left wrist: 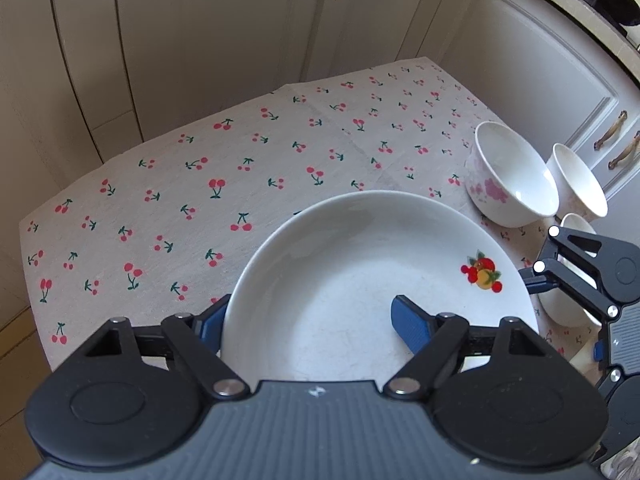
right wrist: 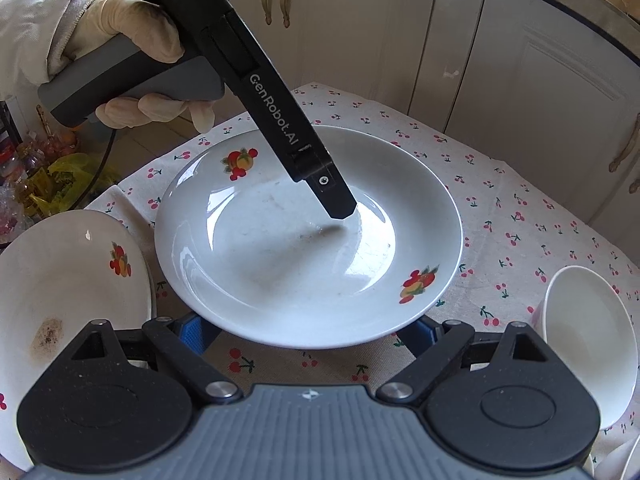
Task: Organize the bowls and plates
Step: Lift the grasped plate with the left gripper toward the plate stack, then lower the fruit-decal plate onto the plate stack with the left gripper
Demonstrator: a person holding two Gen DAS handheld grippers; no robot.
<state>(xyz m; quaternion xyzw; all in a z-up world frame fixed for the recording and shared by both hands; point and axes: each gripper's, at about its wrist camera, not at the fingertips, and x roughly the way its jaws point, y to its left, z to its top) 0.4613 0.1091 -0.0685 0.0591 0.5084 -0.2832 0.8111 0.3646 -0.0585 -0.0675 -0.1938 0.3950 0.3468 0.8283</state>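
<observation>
Cream cabinet doors (left wrist: pixel 192 40) stand behind a small desk (left wrist: pixel 168 200) covered with a cherry-print cloth. Seen from the left wrist, the left tool (left wrist: pixel 308 320) straddles the near rim of a white plate (left wrist: pixel 360 280) with a fruit motif: one blue finger (left wrist: pixel 212 320) sits outside and below the rim, the other (left wrist: pixel 408 320) lies over the plate's inside, and the two stand apart rather than pinched, so whether the pads actually press on the plate cannot be told. To the right of the plate a white bowl (left wrist: pixel 508 184) with pink flowers stands on the cloth, a second bowl (left wrist: pixel 576 184) just beside it and a third (left wrist: pixel 568 280) nearer, partly hidden by the right tool (left wrist: pixel 536 276) at the frame edge. From the right wrist, the same plate (right wrist: pixel 280 248) fills the middle of the desk (right wrist: pixel 520 220); the left tool's finger (right wrist: pixel 332 192) reaches down into its well, the handle held by a gloved hand (right wrist: pixel 132 28). The right tool (right wrist: pixel 308 332) has its jaws wide apart, its blue fingers (right wrist: pixel 192 332) showing just under the plate's near rim, with contact unclear. Another fruit-printed plate (right wrist: pixel 60 288), stained near its edge, lies to the left, and a white bowl (right wrist: pixel 584 340) stands to the right.
</observation>
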